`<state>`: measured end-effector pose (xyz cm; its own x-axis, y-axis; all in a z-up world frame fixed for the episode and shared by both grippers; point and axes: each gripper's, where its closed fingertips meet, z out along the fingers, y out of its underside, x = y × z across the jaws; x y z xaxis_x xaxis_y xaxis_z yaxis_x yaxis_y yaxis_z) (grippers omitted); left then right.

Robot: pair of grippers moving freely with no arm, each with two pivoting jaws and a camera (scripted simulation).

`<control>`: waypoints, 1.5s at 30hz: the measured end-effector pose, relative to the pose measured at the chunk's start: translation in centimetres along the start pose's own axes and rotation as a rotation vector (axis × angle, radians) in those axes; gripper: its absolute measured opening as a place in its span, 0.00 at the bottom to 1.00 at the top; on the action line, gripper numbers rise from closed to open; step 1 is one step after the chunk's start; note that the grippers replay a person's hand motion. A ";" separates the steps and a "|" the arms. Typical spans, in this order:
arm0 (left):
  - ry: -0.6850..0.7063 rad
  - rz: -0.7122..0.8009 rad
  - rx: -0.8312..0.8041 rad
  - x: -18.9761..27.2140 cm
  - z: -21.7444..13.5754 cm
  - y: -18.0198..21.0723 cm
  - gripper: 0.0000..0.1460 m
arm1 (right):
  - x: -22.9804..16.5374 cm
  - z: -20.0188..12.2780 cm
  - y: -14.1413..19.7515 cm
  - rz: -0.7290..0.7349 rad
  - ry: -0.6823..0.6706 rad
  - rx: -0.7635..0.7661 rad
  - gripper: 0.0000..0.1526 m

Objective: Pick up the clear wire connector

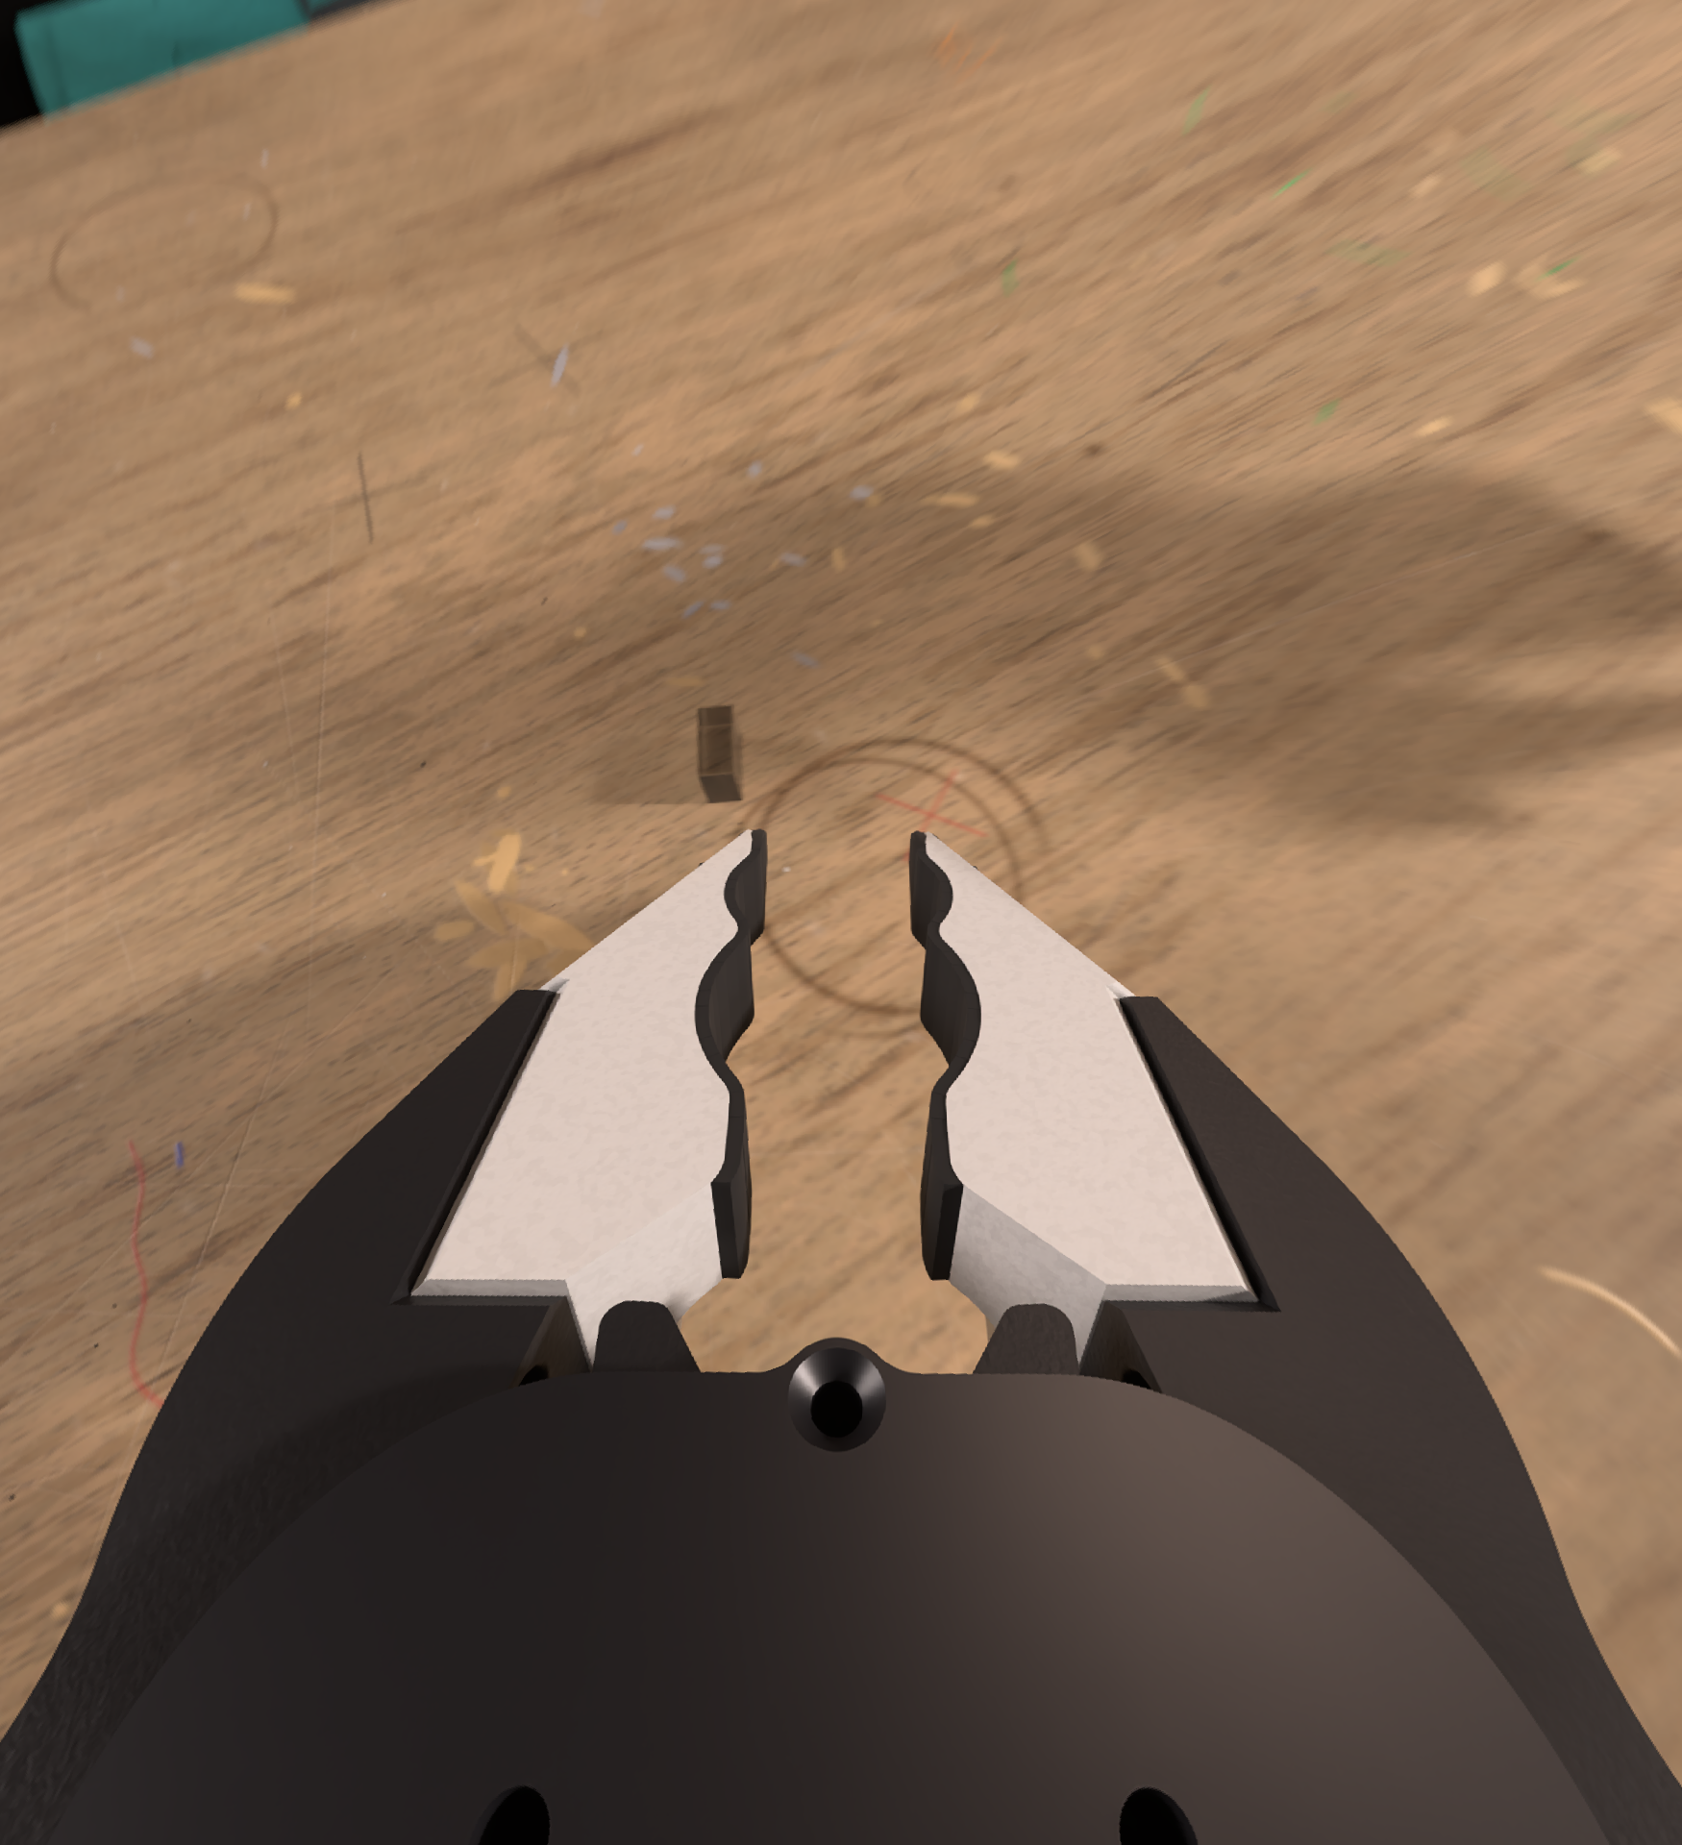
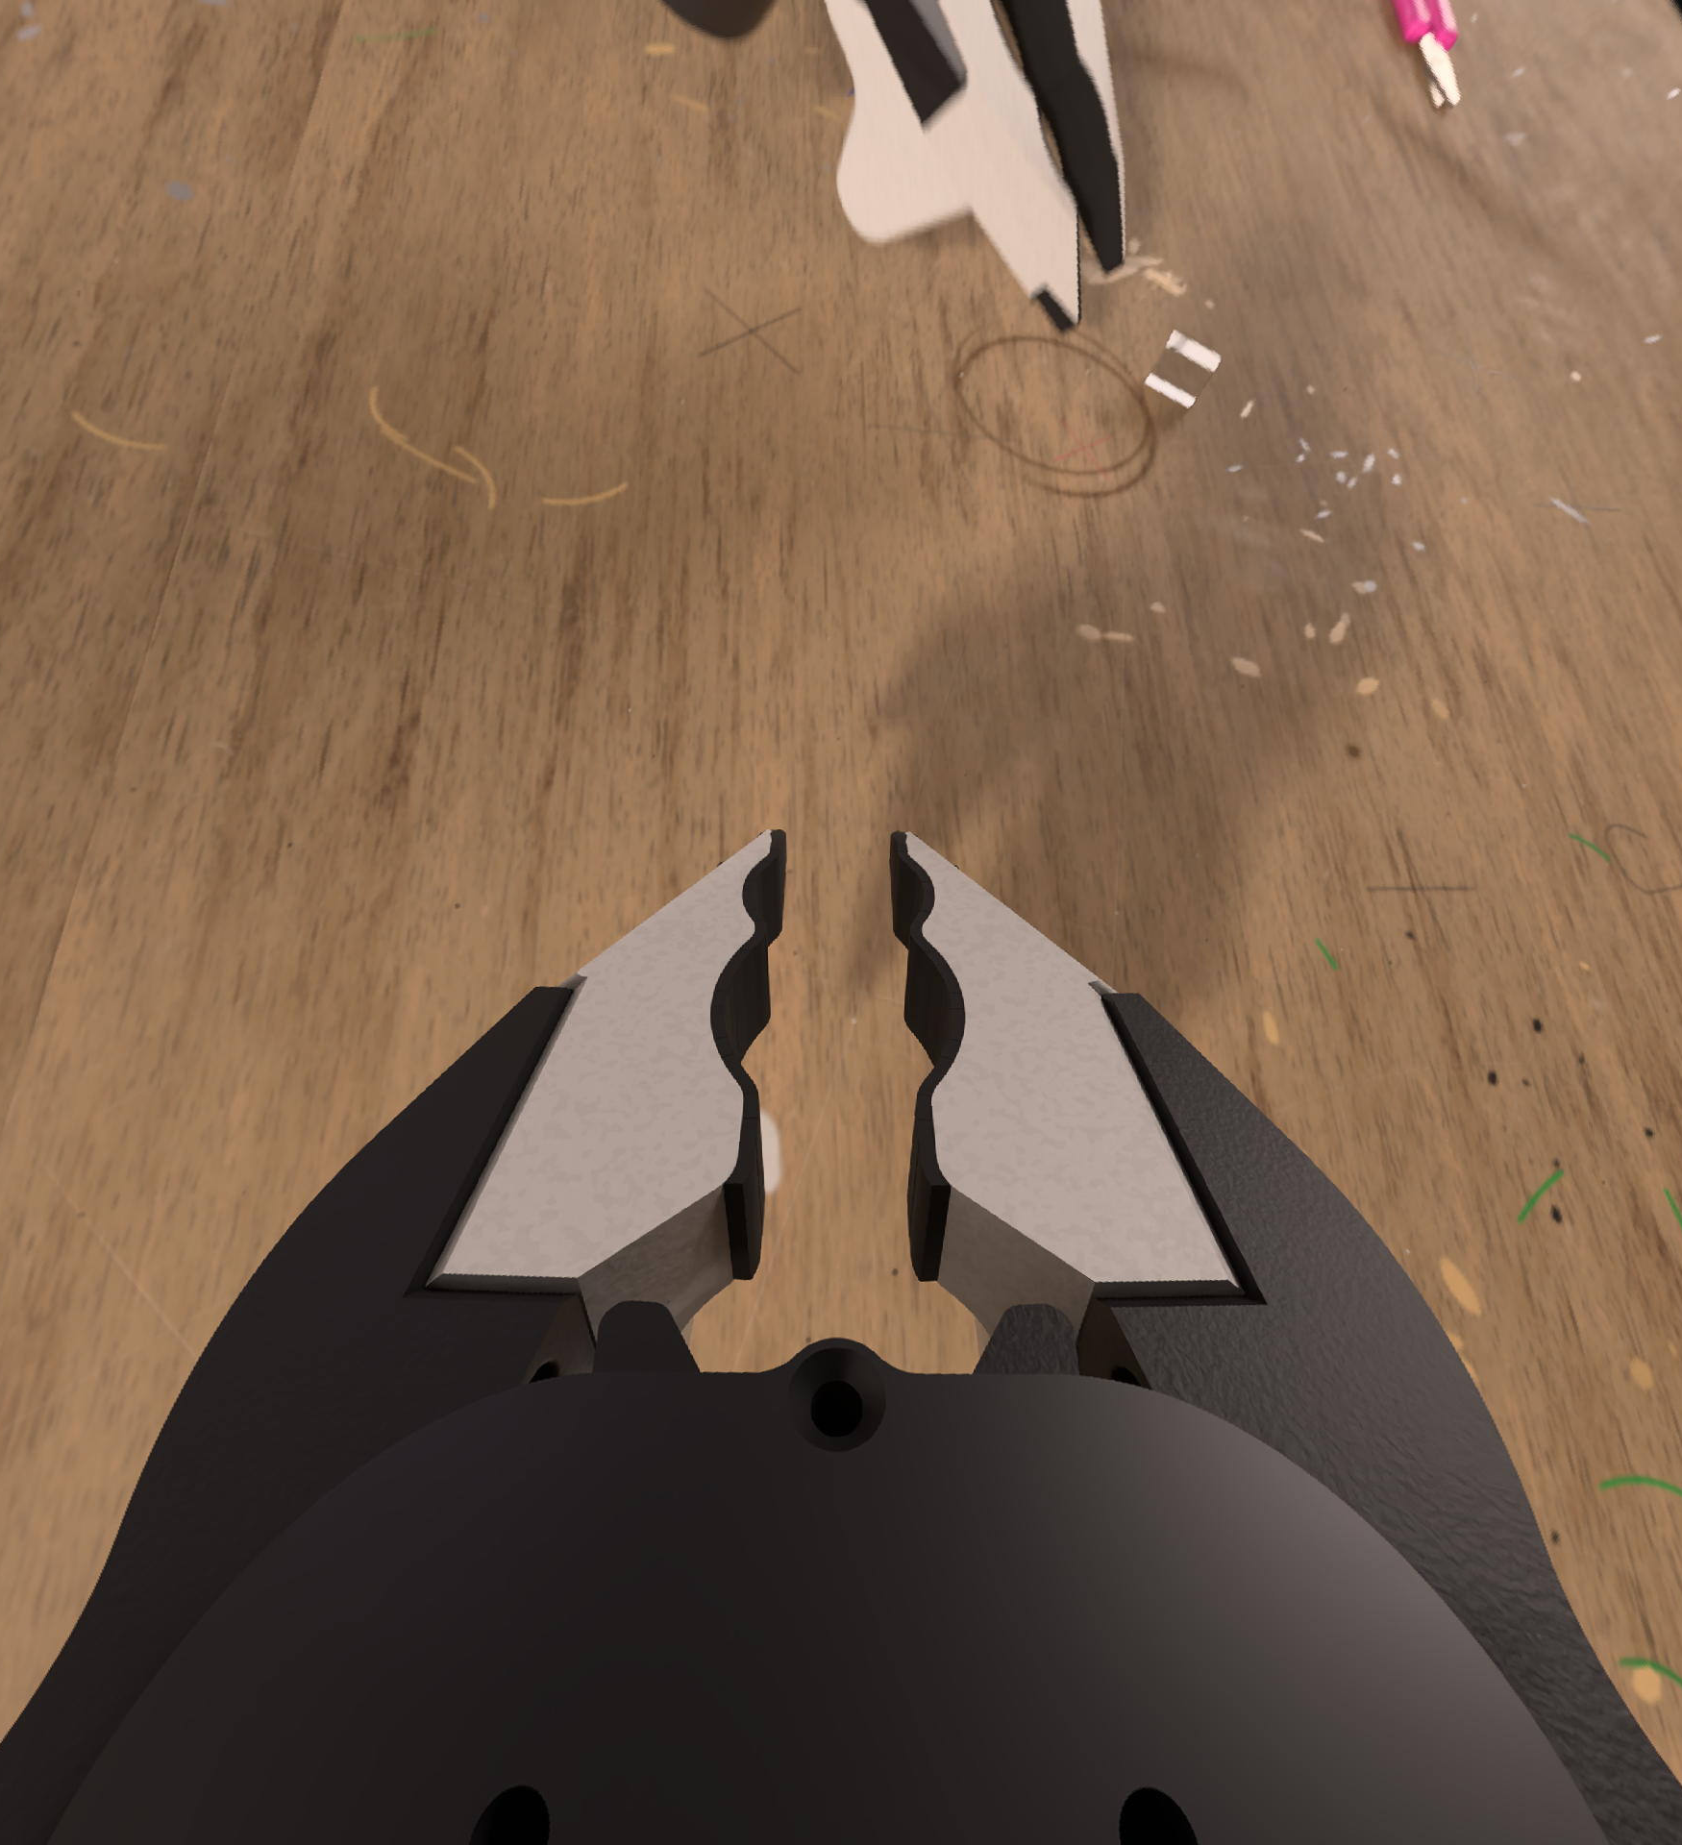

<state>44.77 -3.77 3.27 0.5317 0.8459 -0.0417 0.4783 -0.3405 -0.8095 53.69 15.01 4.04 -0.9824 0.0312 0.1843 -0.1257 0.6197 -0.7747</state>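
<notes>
Clear wire connector (image 1: 715,754) on tabletop (image 1: 1216,300), just beyond and slightly left of released, empty left claw (image 1: 837,839). Long axis unclear. Right claw (image 2: 837,839) parted, empty, well apart.

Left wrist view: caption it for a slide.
Open left claw poised above the wooden table, clear wire connector lying just beyond its left fingertip.

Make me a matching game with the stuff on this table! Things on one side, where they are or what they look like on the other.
Things:
1. clear wire connector
2. pink tool
3. left claw
4. teal object

Clues:
A. open, empty, hovering near the connector
B. beyond the table's far edge
C. see-through block beside a drawn circle
D. far corner of the right wrist view

Pairs: 1-C, 2-D, 3-A, 4-B
</notes>
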 end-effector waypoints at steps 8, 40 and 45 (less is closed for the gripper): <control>-0.060 -0.070 -0.140 -1.7 2.9 1.0 0.21 | 2.1 -1.3 0.4 0.047 0.065 0.063 0.15; -0.065 -0.014 -0.173 -2.9 4.6 -0.1 0.05 | 5.8 -3.0 3.2 0.185 0.157 0.121 0.14; 0.080 0.075 -0.096 0.5 1.8 -1.4 0.05 | 5.3 -3.3 2.3 0.151 0.154 0.145 0.14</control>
<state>43.08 -2.09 3.34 0.6208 0.7824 -0.0503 0.4975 -0.4428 -0.7459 48.61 19.17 5.19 -0.9602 0.2410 0.1411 -0.0084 0.4800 -0.8772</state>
